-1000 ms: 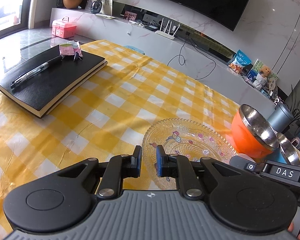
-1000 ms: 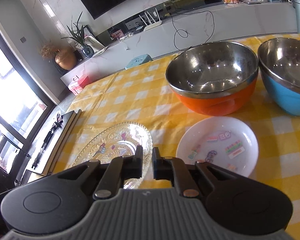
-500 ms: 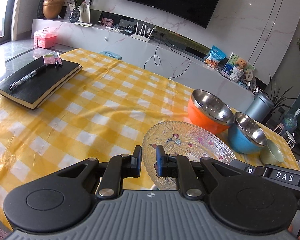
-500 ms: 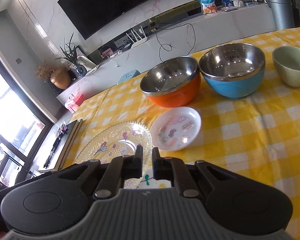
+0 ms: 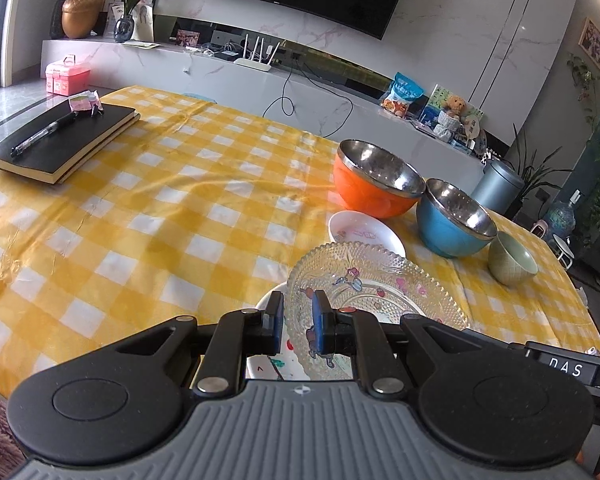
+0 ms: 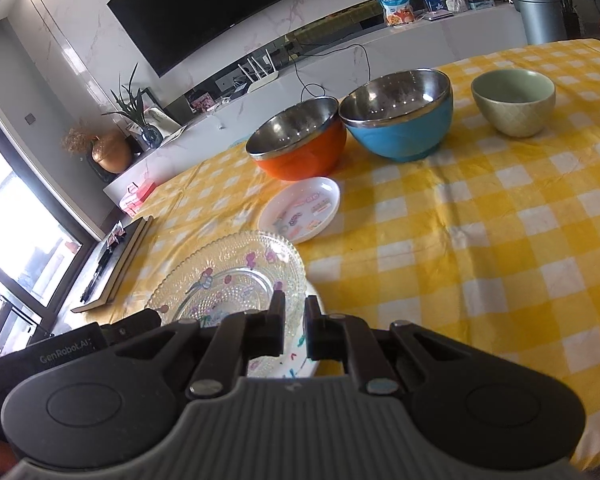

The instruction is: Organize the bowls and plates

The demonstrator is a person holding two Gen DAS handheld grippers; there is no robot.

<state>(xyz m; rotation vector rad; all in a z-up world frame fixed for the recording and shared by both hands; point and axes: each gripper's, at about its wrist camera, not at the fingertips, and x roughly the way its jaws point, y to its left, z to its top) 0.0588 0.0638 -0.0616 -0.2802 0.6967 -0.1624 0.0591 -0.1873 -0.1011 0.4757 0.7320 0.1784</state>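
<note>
Both grippers pinch the rim of a clear patterned glass plate (image 5: 380, 288), the left gripper (image 5: 297, 322) on its left edge and the right gripper (image 6: 294, 322) on its right edge (image 6: 236, 276). The glass plate hangs just over a white printed plate (image 5: 266, 360) at the table's near edge, also showing in the right wrist view (image 6: 296, 364). Beyond lie a small white saucer (image 5: 364, 234), an orange steel bowl (image 5: 376, 180), a blue steel bowl (image 5: 456, 220) and a green ceramic bowl (image 5: 512, 260).
A yellow checked cloth covers the table (image 5: 160, 200). A black notebook with a pen (image 5: 64, 136) lies at the far left corner. A TV bench (image 5: 260, 76) runs behind the table.
Both grippers have drawn back toward the table's near edge with the glass plate held between them. It now hangs over the white printed plate, and the bowls lie farther away.
</note>
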